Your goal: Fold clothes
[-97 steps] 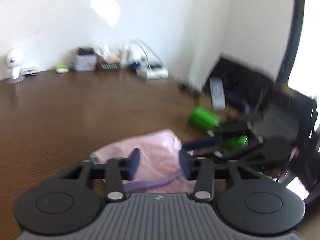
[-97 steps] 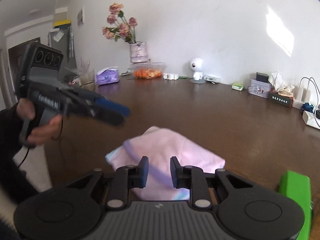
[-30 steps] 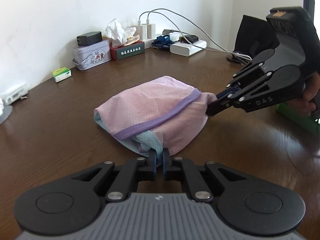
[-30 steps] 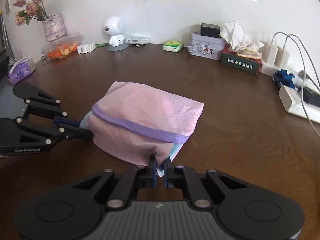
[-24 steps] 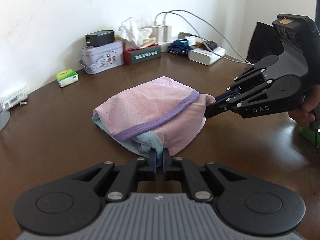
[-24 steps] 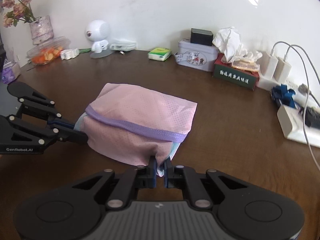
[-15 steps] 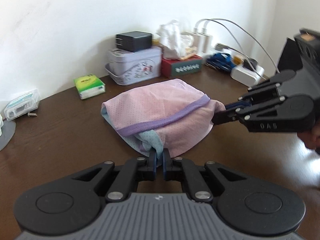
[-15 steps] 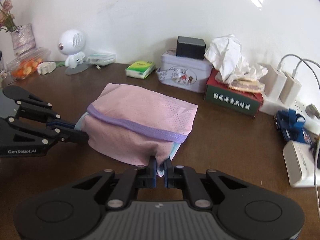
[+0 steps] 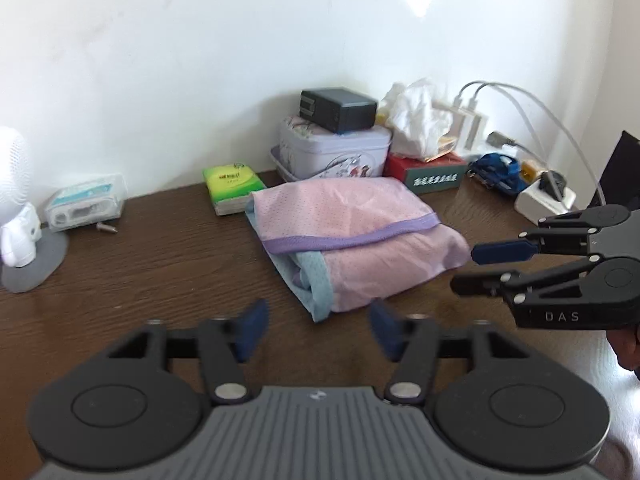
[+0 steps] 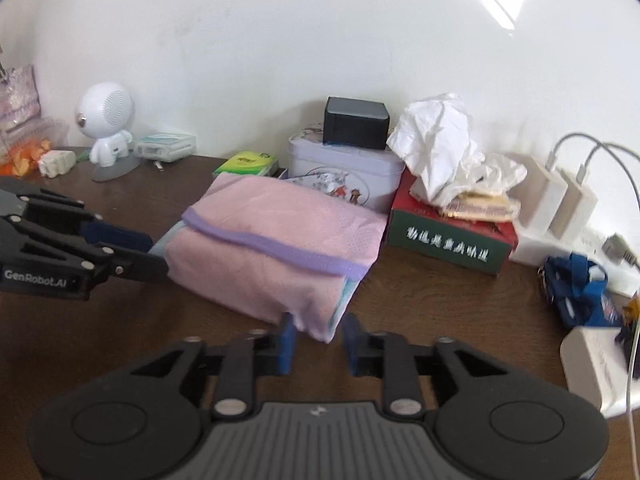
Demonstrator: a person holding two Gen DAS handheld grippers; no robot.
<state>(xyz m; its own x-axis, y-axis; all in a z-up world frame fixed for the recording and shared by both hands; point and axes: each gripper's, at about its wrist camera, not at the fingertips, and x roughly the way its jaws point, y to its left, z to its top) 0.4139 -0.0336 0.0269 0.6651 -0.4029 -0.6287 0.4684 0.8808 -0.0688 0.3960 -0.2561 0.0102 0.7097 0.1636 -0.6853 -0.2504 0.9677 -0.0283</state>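
**Parts We Could Not See**

The left gripper looked blurry at its blue tips. The little white robot toy was cut off by the left edge. The hand holding the right gripper was mostly out of the picture. The folded pink clothes hid part of the flowered tin.

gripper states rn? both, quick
Left gripper: open, holding nothing, just short of the folded pink garment.
Right gripper: open, empty, garment corner between its fingers.
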